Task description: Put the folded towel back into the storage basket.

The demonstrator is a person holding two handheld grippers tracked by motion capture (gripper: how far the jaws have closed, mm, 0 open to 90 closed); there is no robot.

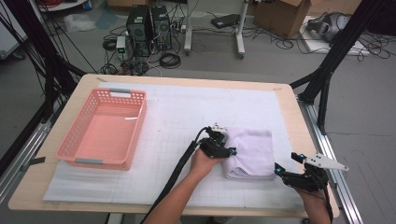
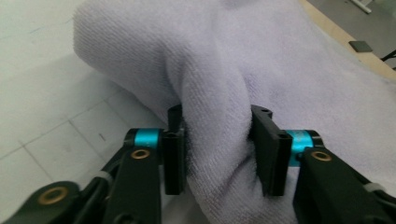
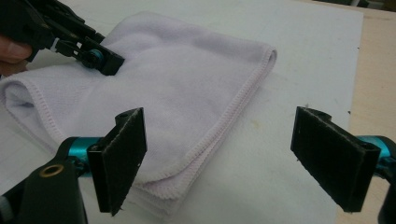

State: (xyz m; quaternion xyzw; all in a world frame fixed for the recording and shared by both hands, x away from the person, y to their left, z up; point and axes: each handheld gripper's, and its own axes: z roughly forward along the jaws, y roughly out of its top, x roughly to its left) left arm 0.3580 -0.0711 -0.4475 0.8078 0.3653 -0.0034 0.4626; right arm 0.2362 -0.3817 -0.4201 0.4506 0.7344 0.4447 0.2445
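Left claw (image 1: 229, 150) pinching towel (image 1: 250, 151), wrist level

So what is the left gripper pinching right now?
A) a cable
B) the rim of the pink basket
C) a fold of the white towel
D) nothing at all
C: in the left gripper view, the left gripper has a fold of the white towel bunched between its jaws.

Left tool (image 2: 218, 154) pinches a thick fold of the pale lilac towel (image 2: 243, 60), pads pressing both sides, above the white table (image 2: 42, 116).
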